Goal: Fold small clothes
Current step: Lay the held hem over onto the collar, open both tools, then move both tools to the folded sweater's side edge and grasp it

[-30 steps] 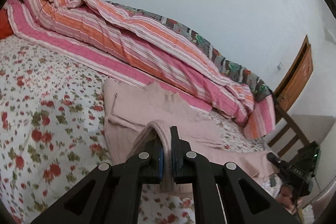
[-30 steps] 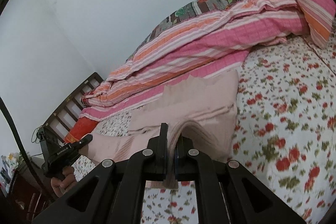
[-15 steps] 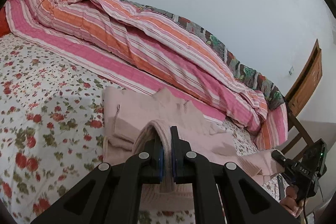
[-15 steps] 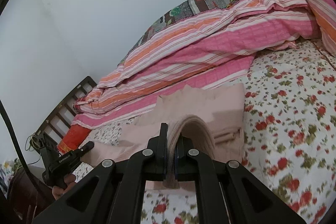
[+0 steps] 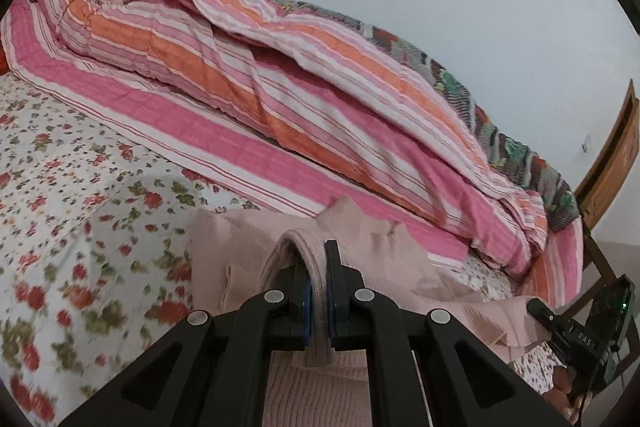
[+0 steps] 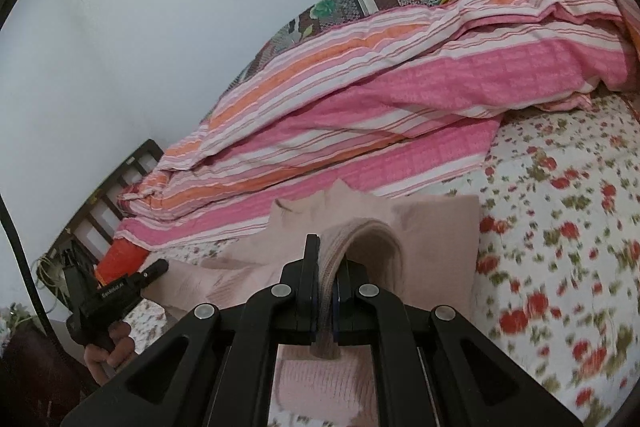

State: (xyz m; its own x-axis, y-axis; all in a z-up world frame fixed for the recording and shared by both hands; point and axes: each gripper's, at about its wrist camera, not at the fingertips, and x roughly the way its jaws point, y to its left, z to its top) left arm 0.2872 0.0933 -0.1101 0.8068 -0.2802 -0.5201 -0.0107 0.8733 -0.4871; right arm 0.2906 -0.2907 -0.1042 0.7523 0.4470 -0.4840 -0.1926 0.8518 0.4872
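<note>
Pink garment (image 5: pixel 384 259) lies on the bed, its near edge pinched up at two points. Left claw (image 5: pixel 317 291) is clamped narrow on a raised fold of the ribbed knit; the fold arches up over the finger (image 5: pixel 334 267) and drops in front of it. Right claw (image 6: pixel 326 291) grips a matching fold at the other corner in the same way, jaws all but shut on cloth. Each claw shows in the other's view, held in a hand (image 6: pixel 110 351).

Change noted: over the last second both claws have carried the near edge toward the far side of the bed. The flat part of the garment now sits closer under the claws, and the striped quilt (image 5: pixel 280 75) along the far side looms larger. Blur on the floral sheet (image 5: pixel 80 227) agrees with motion under way.

Assessment: a fold of near edge over far edge is in progress, roughly half travelled. Lifted edge is not yet laid down. Risk is uneven corners if one claw leads the other.
</note>
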